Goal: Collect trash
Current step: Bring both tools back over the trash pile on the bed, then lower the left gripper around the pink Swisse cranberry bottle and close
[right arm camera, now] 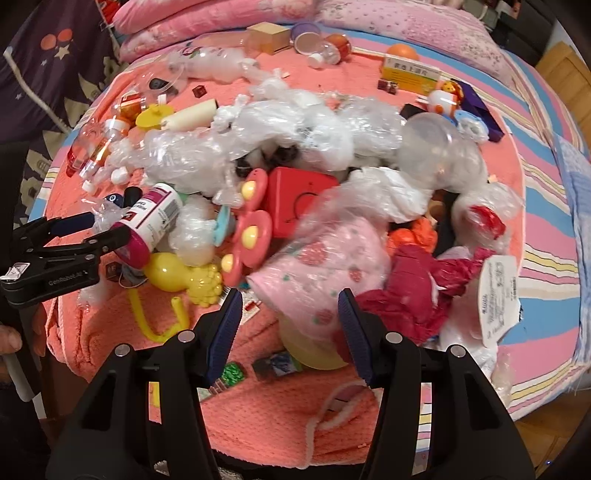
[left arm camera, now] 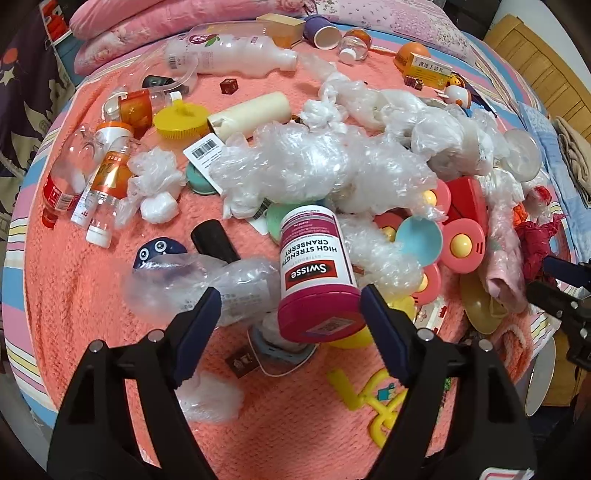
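A Swisse cranberry bottle (left arm camera: 317,258), white with a magenta cap, lies tilted on the trash heap with its cap toward me. My left gripper (left arm camera: 290,293) stands open around the cap end; the right finger (left arm camera: 380,325) is almost against the cap and the left finger sits well apart. In the right wrist view the same bottle (right arm camera: 151,218) lies just past the left gripper (right arm camera: 109,226). My right gripper (right arm camera: 290,314) is open, and a pink strawberry-print plastic bag (right arm camera: 325,266) lies between its fingers. That bag (left arm camera: 502,258) and the right gripper (left arm camera: 554,280) also show at the left view's right edge.
Crumpled clear plastic bags (left arm camera: 317,166) pile across an orange blanket (left arm camera: 92,295) on a bed. Empty bottles (left arm camera: 99,184) lie at the left. A red box (right arm camera: 299,199), a flower toy (right arm camera: 251,225), a yellow toy (right arm camera: 177,273) and red paper (right arm camera: 413,291) crowd the middle. Pillows (right arm camera: 221,22) line the back.
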Action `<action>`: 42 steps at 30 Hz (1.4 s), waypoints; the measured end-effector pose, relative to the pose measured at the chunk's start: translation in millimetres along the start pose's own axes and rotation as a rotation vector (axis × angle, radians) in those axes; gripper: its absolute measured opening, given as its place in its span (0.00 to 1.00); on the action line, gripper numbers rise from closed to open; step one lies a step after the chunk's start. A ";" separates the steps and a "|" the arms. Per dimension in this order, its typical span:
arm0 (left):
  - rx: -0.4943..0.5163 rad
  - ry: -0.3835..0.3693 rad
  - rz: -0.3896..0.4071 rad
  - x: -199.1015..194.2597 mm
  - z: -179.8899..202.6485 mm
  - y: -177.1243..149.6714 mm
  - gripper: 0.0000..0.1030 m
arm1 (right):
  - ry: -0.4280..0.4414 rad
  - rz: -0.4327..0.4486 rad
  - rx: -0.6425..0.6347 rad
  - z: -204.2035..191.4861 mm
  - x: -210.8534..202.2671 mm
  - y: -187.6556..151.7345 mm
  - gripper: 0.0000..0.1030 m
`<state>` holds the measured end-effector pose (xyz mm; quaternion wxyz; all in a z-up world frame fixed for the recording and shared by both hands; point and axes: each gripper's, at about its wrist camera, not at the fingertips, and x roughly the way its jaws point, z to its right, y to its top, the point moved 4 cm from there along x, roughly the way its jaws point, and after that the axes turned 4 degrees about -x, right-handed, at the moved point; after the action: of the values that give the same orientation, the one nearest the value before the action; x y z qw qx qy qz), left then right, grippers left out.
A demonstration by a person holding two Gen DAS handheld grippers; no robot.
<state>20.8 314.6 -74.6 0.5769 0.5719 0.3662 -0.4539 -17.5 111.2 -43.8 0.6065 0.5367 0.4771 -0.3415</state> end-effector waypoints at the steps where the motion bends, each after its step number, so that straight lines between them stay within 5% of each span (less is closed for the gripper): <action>1: 0.002 0.000 -0.004 1.7 2.9 0.2 0.73 | 0.000 0.000 -0.002 -1.1 0.6 0.2 0.53; 8: 0.022 -0.004 -0.047 22.6 27.1 7.0 0.71 | -0.011 -0.012 0.016 6.9 1.0 -3.2 0.53; 15: 0.008 0.008 -0.072 38.4 31.3 10.3 0.56 | 0.001 -0.026 0.036 17.2 1.9 -2.8 0.54; 32: 0.064 -0.070 0.009 -7.8 61.1 13.3 0.54 | -0.053 -0.016 0.100 51.3 -13.6 -6.2 0.59; 42: 0.112 -0.117 -0.009 -0.1 97.1 7.1 0.53 | -0.026 -0.070 0.186 77.4 10.7 -14.3 0.59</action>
<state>18.0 217.8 -64.7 0.5622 0.5742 0.3084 -0.5091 -11.0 33.9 -61.1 0.5478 0.5692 0.4537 -0.4124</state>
